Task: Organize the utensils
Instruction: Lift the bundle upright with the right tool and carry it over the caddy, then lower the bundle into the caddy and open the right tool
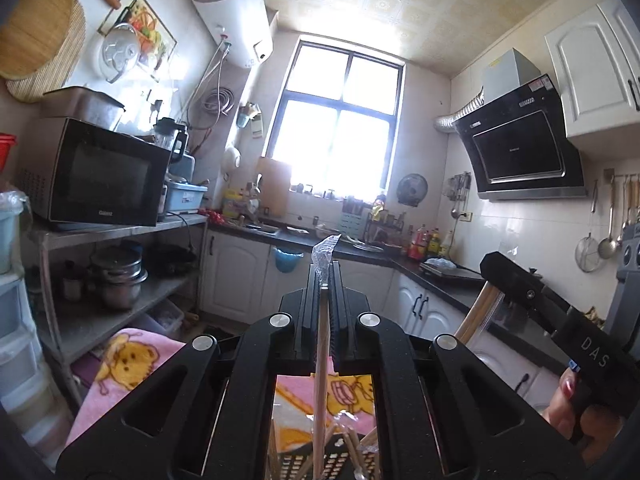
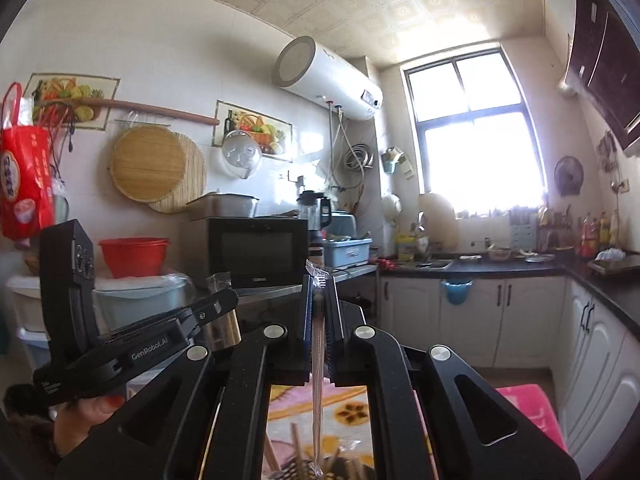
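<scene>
Basket (image 1: 340,462) below already holds several chopsticks, so sorting is partly done. Left gripper (image 1: 325,280) clamps one wrapped chopstick (image 1: 321,360) upright above it; right gripper (image 2: 319,292) clamps another wrapped pair (image 2: 318,360). Both not yet dropped in.

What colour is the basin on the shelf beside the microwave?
The basin is red. The right wrist view shows it best.

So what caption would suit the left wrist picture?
Left gripper clamps plastic-wrapped chopsticks upright above a black basket, kitchen window ahead.
</scene>
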